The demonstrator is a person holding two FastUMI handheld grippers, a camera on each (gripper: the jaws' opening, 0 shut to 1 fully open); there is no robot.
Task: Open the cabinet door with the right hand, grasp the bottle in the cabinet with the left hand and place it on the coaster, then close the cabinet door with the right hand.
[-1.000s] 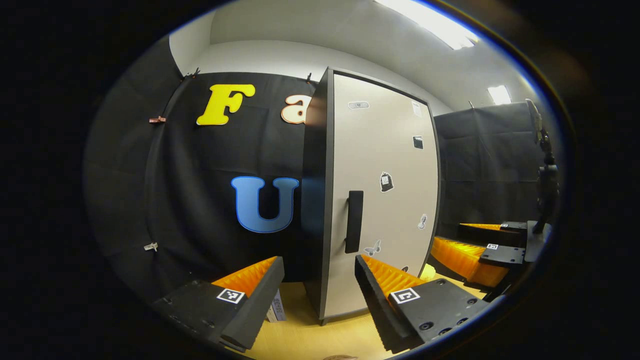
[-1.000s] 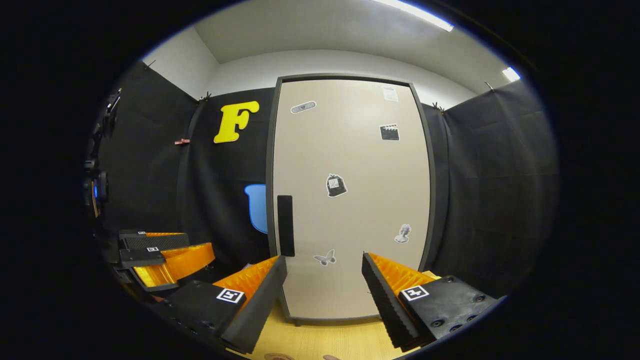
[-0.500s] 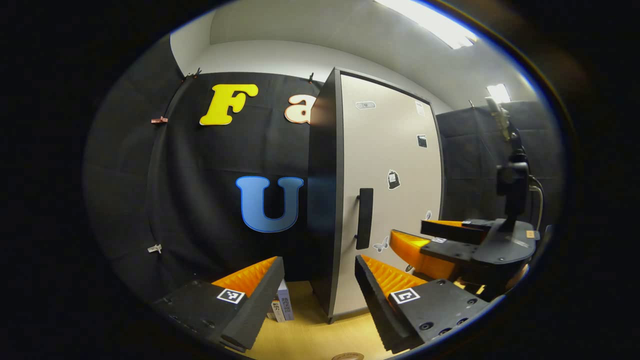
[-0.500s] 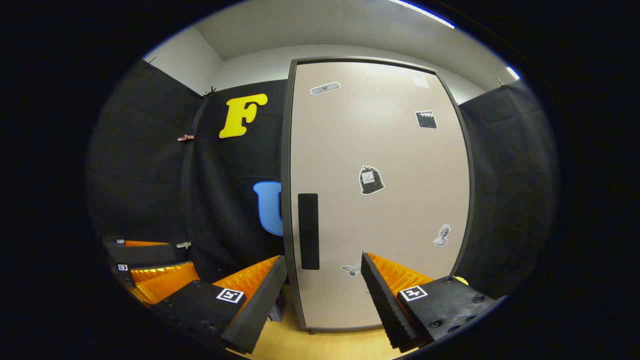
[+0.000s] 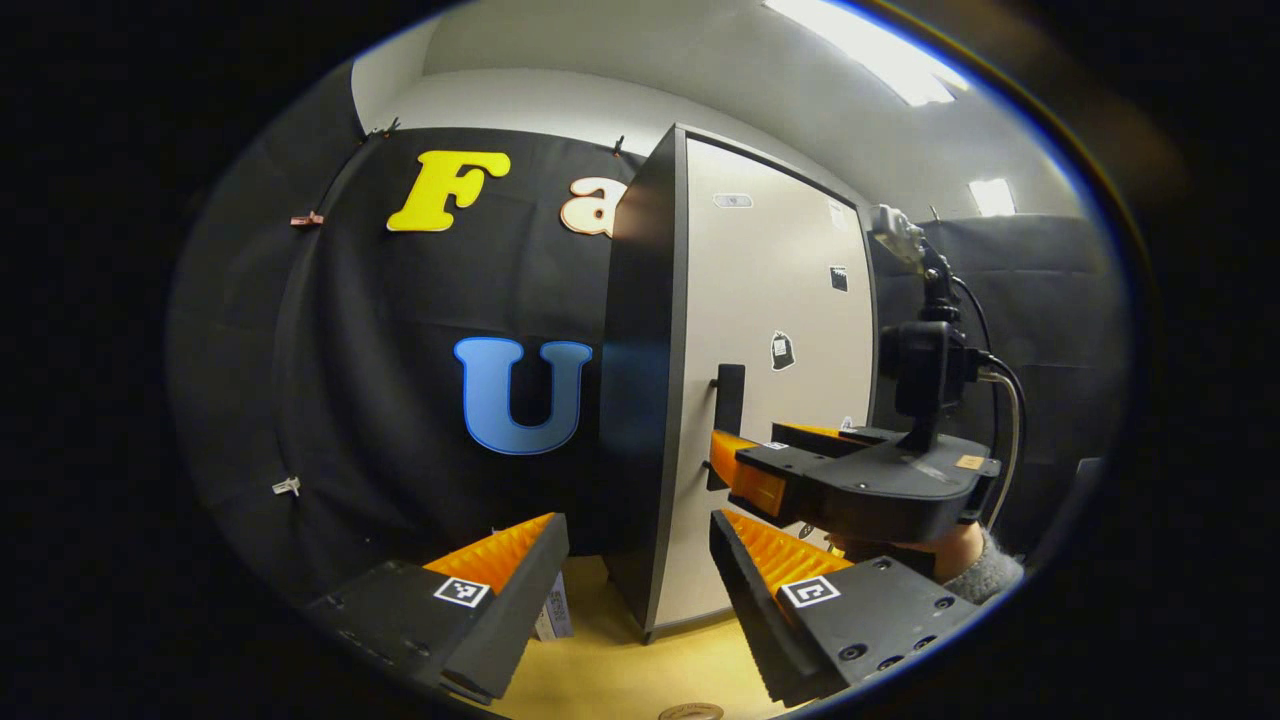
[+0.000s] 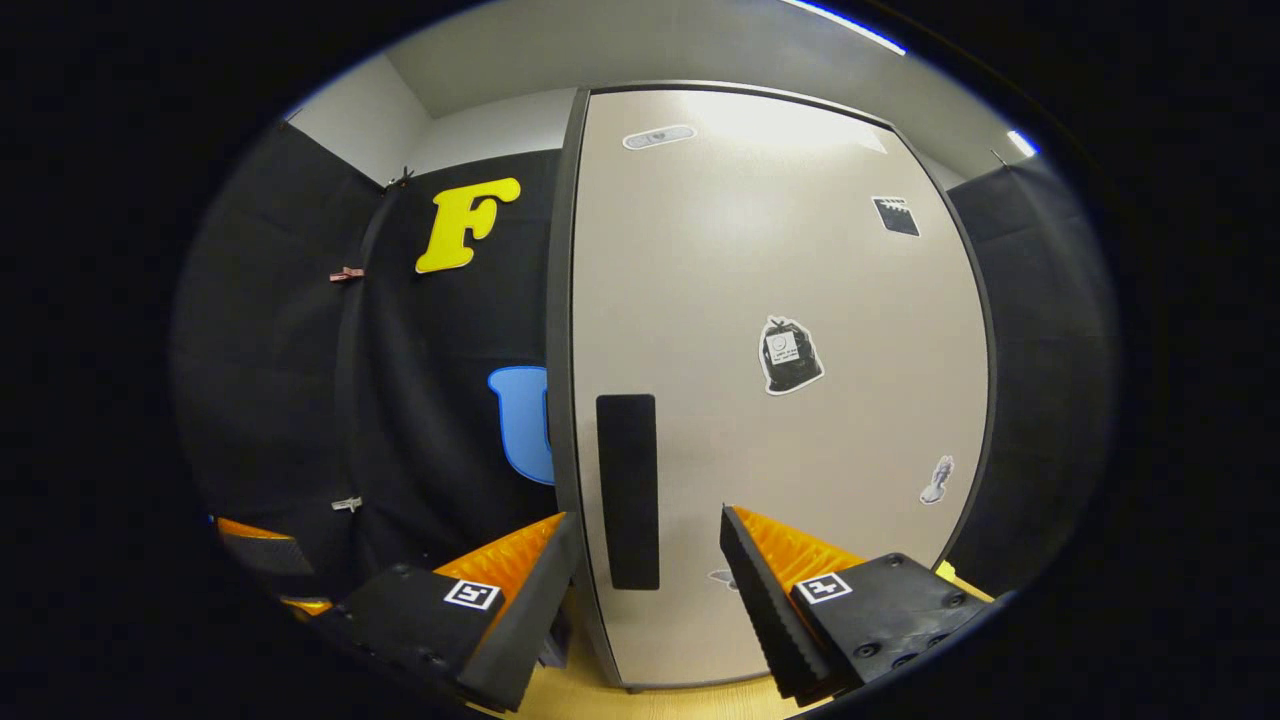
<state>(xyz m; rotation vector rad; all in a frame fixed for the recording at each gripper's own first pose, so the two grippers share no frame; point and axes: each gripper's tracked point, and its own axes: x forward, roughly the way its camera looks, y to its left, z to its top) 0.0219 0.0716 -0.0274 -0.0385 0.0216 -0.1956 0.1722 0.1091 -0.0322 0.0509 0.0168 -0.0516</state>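
While the cabinet door (image 6: 780, 400) is shut, its upright handle (image 6: 628, 490) is seen straight ahead between the widely parted fingers of the right gripper (image 6: 645, 590), the nearer one. The left gripper (image 5: 635, 590) is held wide, empty. The bottle is presumably inside. No sticker writing is legible.

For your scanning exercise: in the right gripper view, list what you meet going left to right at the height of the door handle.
Booth wall → cabinet's dark edge → door handle → cabinet door → bag sticker → small figure sticker → dark cloth.
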